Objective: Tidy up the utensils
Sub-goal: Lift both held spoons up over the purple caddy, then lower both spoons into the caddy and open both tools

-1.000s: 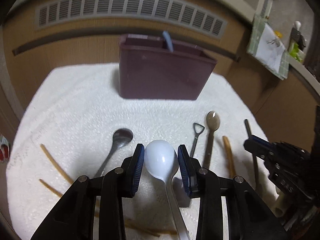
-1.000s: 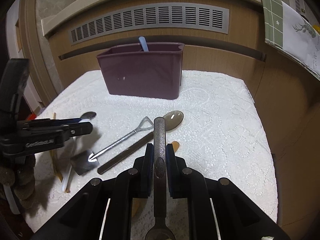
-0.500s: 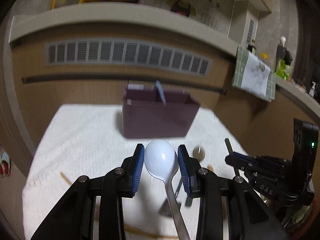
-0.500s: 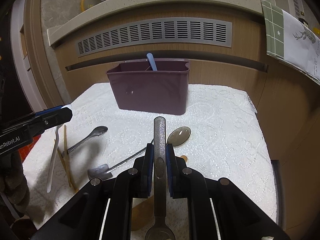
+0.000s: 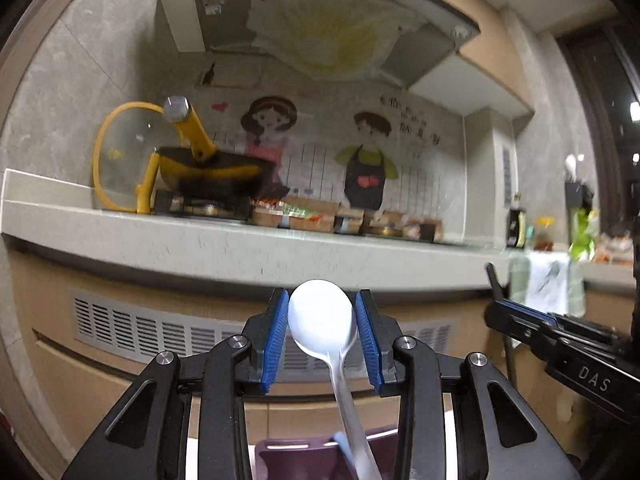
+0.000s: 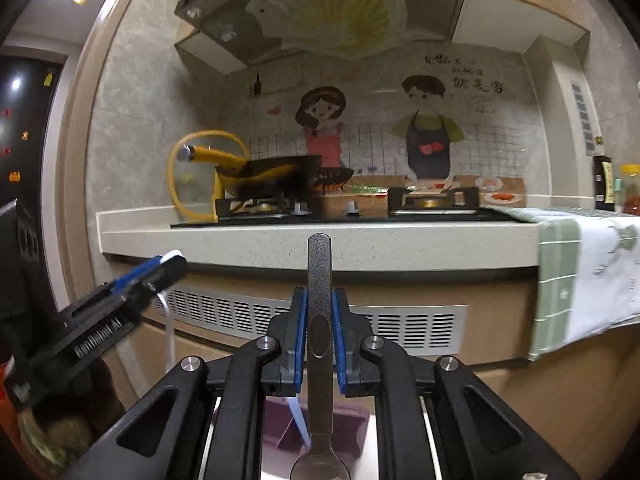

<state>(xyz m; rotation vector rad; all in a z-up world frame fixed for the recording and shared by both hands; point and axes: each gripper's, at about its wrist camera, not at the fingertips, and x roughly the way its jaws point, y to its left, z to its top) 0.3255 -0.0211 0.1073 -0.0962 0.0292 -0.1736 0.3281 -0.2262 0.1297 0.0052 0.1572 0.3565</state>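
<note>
Both tools have been raised and tilted upward within the last second. One second ago each wrist camera looked down on the white-covered bench with loose utensils lying on it. Now both cameras face the kitchen wall and the stove counter (image 6: 320, 246), and only the top of the maroon utensil bin (image 6: 348, 420) remains visible at the bottom edge of each view.

Left tool (image 5: 322, 338): clenched on the white plastic spoon (image 5: 320, 320). The blue pads touch both sides of the bowl. The bowl points up and forward; the handle trails down toward the bin (image 5: 304, 456). This hold is unchanged from the earlier frames.

Right tool (image 6: 319, 338): clenched on the handle of the metal spoon (image 6: 319, 280). The handle end projects up beyond the pads; the bowl hangs at the bottom edge of the view. This hold is also unchanged.

A blue utensil (image 6: 298, 416) already stands in the bin.

Assessment: both spoons have left the bench and now sit above the bin, bowl up on the left, bowl down on the right. The lift phase appears complete. The remaining step is likely to lower each spoon into a bin compartment and release it. The compartment under each spoon cannot be determined. The other utensils on the bench are out of view.
</note>
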